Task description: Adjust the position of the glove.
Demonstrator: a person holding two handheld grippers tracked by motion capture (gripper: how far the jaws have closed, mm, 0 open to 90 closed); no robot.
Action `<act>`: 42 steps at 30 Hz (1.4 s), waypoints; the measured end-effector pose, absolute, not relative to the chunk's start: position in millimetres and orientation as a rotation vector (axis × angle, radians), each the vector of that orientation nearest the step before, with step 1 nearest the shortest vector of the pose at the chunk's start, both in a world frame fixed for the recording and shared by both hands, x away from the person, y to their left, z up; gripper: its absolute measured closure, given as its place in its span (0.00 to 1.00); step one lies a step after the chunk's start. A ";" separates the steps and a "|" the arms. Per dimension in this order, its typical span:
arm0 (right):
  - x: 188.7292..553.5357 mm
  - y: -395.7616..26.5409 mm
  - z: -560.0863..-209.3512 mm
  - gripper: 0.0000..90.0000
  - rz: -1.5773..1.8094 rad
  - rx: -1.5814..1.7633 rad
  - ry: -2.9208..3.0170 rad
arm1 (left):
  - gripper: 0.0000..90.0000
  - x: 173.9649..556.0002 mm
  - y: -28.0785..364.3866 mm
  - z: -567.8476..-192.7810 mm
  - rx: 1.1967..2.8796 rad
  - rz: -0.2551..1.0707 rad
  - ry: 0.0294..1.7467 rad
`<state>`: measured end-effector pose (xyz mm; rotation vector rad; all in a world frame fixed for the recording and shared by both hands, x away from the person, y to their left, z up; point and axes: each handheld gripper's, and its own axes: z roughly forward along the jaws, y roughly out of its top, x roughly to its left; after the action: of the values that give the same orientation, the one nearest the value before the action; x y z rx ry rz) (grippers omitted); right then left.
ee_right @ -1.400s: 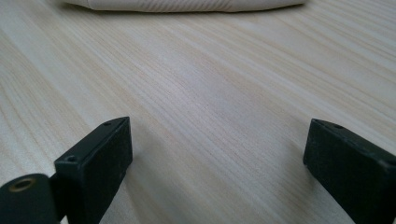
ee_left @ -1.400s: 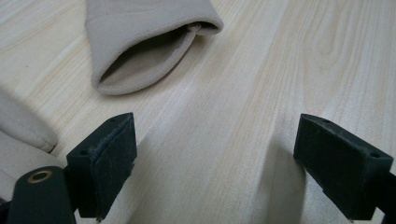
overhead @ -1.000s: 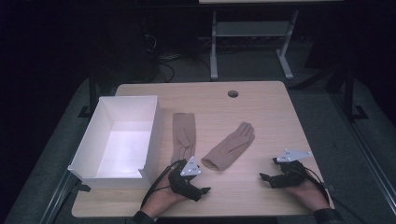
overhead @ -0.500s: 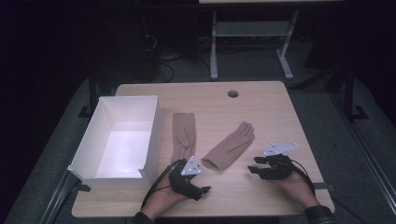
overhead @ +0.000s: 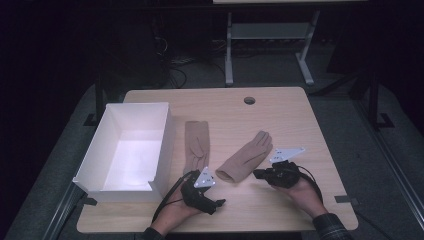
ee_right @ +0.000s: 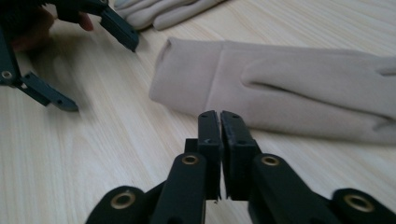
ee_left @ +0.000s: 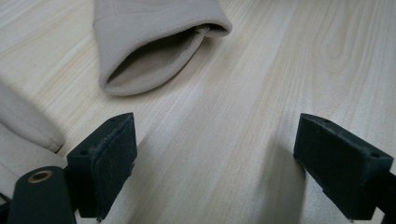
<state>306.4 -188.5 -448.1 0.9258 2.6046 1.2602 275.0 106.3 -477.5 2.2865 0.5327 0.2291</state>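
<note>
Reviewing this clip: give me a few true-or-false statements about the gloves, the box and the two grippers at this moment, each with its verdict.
1. Two beige gloves lie on the table: the left glove and the right glove. True.
2. The white box holds one glove. False: nothing lies inside it.
3. The right gripper has its jaws pressed together with nothing between them. True.
4. The left gripper is clamped on a glove cuff. False: its jaws stand wide apart over bare table.
5. The right glove's cuff points toward the person. True.
</note>
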 end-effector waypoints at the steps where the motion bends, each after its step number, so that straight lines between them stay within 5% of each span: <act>1: 307.1 -186.0 -447.4 1.00 1.265 0.923 2.609 | 0.14 275.0 106.3 -477.5 2.287 0.229 0.532; 28: 330.8 -128.5 -471.0 1.00 1.201 0.838 2.687 | 0.14 275.8 106.3 -477.5 2.291 0.219 0.531; 42: 324.9 -135.3 -469.7 1.00 1.163 0.797 2.711 | 0.14 275.6 106.0 -477.7 2.287 0.218 0.534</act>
<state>324.9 -135.3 -469.7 0.7974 2.7105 1.1628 275.6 106.0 -477.7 2.2865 0.5342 0.2182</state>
